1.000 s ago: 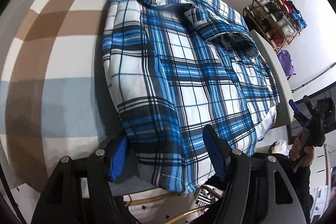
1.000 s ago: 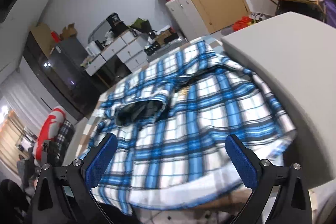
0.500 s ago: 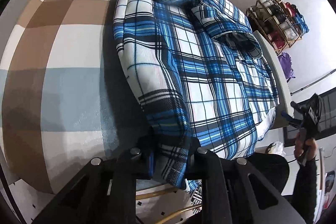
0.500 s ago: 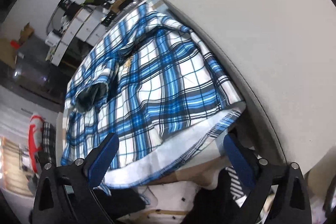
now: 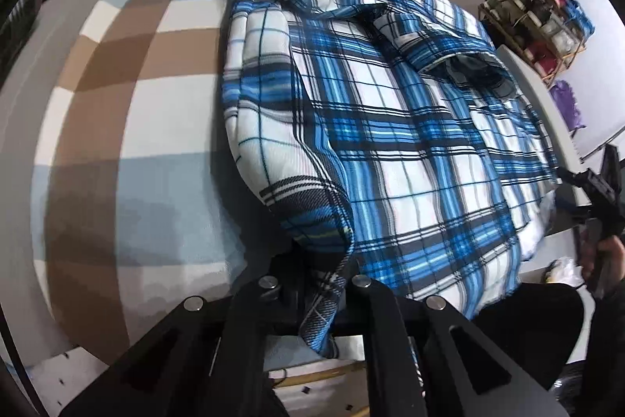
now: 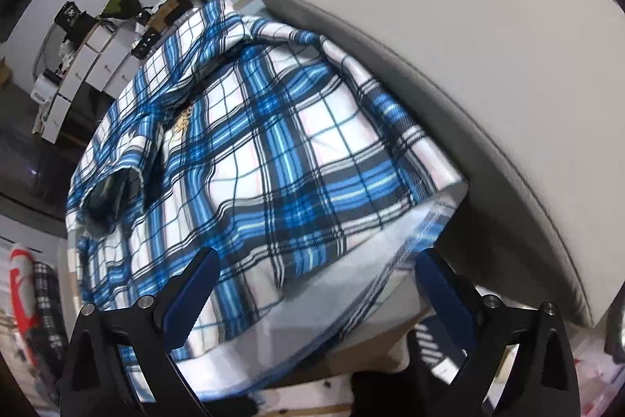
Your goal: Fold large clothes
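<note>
Checked bedcover; grey cushion, white drawers; perhaps a shoe rack

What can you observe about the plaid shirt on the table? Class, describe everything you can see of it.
The plaid shirt is blue, white and black check, seemingly soft woven cloth with a pale inside. It lies spread but rumpled on a checked tablecloth, its hem hanging over the near edge, one side against a grey cushion. The left gripper is shut on the hem corner. The right gripper is open, its jaws either side of the other hem corner, not pressing it.
</note>
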The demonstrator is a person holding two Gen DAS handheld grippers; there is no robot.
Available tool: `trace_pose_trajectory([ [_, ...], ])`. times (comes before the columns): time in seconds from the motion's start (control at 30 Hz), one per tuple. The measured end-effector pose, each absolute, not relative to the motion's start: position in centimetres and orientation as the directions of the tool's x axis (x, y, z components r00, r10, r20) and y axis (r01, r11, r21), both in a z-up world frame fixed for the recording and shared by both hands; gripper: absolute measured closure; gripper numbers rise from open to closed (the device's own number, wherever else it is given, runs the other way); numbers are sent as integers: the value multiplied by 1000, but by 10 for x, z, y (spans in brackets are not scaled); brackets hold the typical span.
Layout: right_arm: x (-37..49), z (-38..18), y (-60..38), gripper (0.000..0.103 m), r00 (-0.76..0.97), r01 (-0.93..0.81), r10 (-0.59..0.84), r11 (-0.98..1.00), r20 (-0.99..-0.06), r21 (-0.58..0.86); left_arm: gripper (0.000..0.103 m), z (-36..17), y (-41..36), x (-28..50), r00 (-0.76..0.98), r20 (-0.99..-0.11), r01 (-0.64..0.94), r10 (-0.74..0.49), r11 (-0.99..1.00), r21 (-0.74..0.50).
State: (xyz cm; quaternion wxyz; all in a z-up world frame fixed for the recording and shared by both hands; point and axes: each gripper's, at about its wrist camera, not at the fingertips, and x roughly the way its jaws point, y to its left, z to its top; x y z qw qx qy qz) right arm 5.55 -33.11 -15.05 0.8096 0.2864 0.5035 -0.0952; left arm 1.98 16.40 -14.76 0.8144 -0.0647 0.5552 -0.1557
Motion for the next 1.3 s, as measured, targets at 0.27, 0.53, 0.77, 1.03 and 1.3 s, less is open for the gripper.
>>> trace_pose_trajectory([
  [0.27, 52, -149, -335, 1, 500, 429, 154, 811, -852, 398, 102, -145, 182, 46, 365, -913, 195, -183, 974, -117],
  [0.53, 44, -148, -337, 0, 508, 341, 199, 847, -838, 408, 102, -144, 224, 53, 345, -911, 97, -224, 975, -202],
  [0.77, 52, -145, -316, 41, 503, 201, 215, 913, -837, 355, 102, -143, 195, 43, 337, -907, 127, -253, 967, -222],
  [1.03, 54, -146, -320, 81, 490, 147, 251, 920, -835, 363, 71, -140, 183, 41, 288, -892, 164, -347, 936, -312],
  [1.3, 64, -148, -317, 97, 516, 117, 278, 914, -811, 388, 59, -140, 179, 37, 305, -888, 184, -345, 936, -301],
])
